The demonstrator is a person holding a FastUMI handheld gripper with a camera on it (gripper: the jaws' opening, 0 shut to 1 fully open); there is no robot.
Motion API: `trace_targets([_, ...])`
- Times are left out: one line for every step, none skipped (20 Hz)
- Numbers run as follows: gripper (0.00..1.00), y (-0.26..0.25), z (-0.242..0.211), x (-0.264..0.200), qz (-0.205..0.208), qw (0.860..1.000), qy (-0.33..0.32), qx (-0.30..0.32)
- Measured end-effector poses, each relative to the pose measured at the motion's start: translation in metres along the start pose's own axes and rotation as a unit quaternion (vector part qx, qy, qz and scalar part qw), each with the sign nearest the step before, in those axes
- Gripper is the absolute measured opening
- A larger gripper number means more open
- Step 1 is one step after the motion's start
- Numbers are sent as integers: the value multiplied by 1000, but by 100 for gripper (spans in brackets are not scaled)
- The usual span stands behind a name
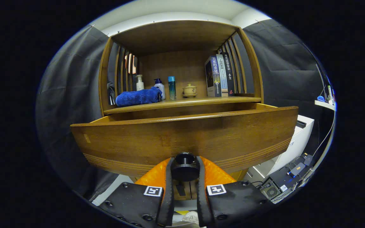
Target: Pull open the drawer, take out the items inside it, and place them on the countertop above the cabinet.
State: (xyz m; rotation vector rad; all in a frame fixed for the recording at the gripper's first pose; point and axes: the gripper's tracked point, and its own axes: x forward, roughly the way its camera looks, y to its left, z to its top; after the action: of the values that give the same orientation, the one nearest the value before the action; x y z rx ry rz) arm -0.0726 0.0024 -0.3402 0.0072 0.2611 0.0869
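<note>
The tongs [185, 169] are closed on the round dark knob [184, 167] of the brown wooden drawer [182, 139], one finger pressed against each side of it. The drawer front stands directly ahead of the tongs, pulled out from the wooden cabinet [106, 79], with its top edge and side rails showing; what lies inside cannot be seen from here. Beyond and above the drawer is the tabletop [182, 104] of the cabinet. On it, from left of the tongs to right, rest a folded blue towel [138, 97], a small white pump bottle [140, 83], a white bottle with a blue cap [159, 87], a slim blue-green cylinder [171, 87], a small beige lidded ceramic cup [189, 90] and a row of upright books [219, 76] leaning against the slatted side.
</note>
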Motion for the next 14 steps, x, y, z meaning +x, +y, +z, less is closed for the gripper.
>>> trace_targets([37,0,-1,-2,-1,1000,2,1])
trace_targets([38,0,-2,-5,-3,1000,4,2])
trace_targets([38,0,-3,-8,-6,1000,6,3])
trace_targets([38,0,-4,-10,-7,1000,7,3])
trace_targets([38,0,-5,-13,-8,1000,9,2])
trace_targets([38,0,-7,-18,-9,1000,10,0])
trace_targets([38,0,-9,-21,-10,1000,12,-1])
trace_targets([38,0,-9,-25,-11,1000,12,-3])
trace_targets([38,1,-11,-29,-12,1000,14,-5])
trace_targets([38,1,-13,-33,-14,1000,15,-6])
trace_targets([38,1,-14,-37,-15,1000,17,-7])
trace_targets([38,0,-16,-40,-16,1000,18,-6])
trace_targets([38,1,-17,-44,-17,1000,20,-1])
trace_targets([38,1,-18,-48,-17,1000,21,4])
